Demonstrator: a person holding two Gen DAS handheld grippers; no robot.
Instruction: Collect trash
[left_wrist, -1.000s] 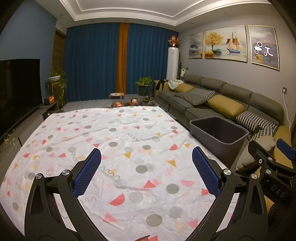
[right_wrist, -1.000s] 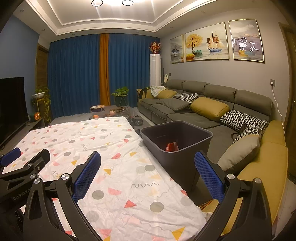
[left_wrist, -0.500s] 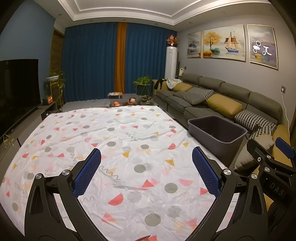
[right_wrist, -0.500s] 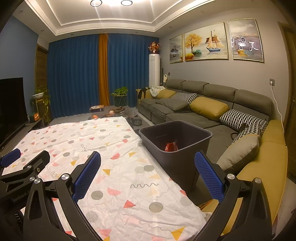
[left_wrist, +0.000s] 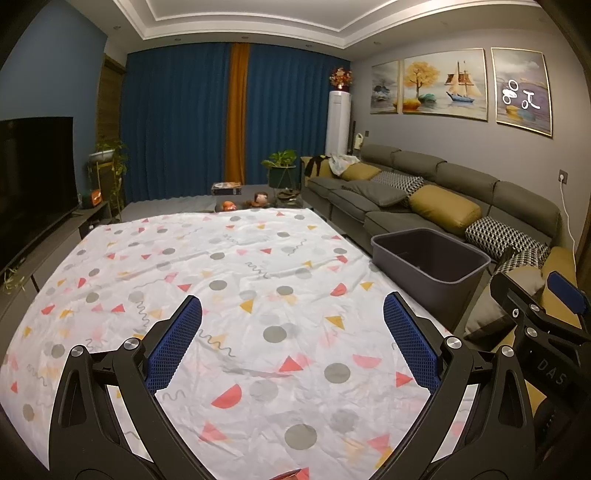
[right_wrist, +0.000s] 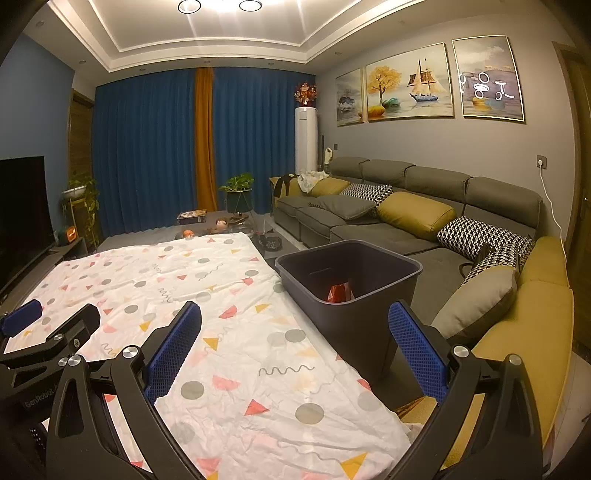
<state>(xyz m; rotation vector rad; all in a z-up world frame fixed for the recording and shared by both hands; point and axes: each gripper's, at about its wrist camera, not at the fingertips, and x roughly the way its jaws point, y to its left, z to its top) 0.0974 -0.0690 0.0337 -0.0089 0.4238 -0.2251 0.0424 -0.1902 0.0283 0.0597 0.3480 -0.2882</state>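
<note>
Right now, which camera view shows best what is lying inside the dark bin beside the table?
The right wrist view. It looks down into the bin, and a red piece of trash shows at the bottom. The left wrist view sees the bin from farther off and at a flatter angle, so only its rim and inner walls show, not the trash.

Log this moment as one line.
left gripper open, empty | right gripper open, empty | bin holds red trash | cloth bare
</note>
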